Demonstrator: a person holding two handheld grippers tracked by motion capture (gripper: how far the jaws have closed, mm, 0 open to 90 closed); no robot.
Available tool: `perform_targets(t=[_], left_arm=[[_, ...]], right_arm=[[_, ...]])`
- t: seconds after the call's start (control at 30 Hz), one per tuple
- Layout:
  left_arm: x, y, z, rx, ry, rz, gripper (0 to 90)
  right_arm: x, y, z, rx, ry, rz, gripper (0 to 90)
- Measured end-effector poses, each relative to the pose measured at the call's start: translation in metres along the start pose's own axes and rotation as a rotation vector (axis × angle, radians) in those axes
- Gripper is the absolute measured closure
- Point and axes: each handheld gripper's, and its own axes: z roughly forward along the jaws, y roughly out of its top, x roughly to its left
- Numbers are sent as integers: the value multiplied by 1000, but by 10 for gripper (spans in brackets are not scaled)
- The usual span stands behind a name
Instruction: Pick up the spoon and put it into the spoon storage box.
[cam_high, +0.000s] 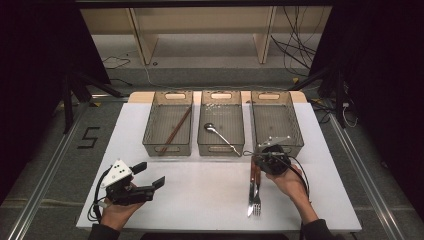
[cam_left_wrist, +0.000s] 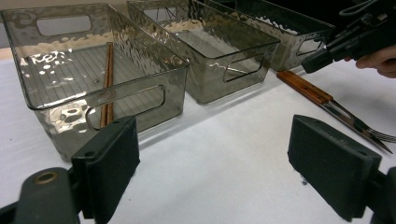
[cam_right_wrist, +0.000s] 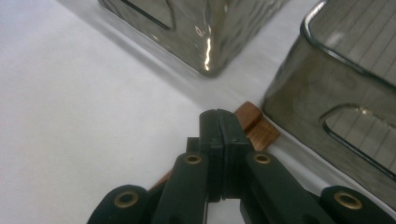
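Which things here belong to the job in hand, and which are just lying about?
In the job: right gripper, shut above the wooden handles; fork and knife on the table; right-hand bin, nearest them.

Lying about: left gripper, open; chopsticks in left bin; spoon in middle bin.

Three clear bins (cam_high: 168, 145) stand side by side on the white table (cam_high: 200, 195). Chopsticks (cam_high: 176, 130) lie in the left one, a spoon (cam_high: 220, 137) in the middle one. Cables (cam_high: 300, 47) trail on the floor beyond.
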Motion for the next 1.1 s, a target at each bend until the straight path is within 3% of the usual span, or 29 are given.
perform_targets(t=[0.43, 0.8, 1.1], left_arm=[[1, 0, -2, -3, 1, -4, 162], [2, -1, -1, 1, 0, -6, 162], [2, 0, -2, 0, 0, -4, 162]], right_arm=[[2, -6, 13, 60, -18, 9, 900], [4, -7, 15, 69, -11, 6, 900], [2, -11, 10, 100, -52, 10, 900]])
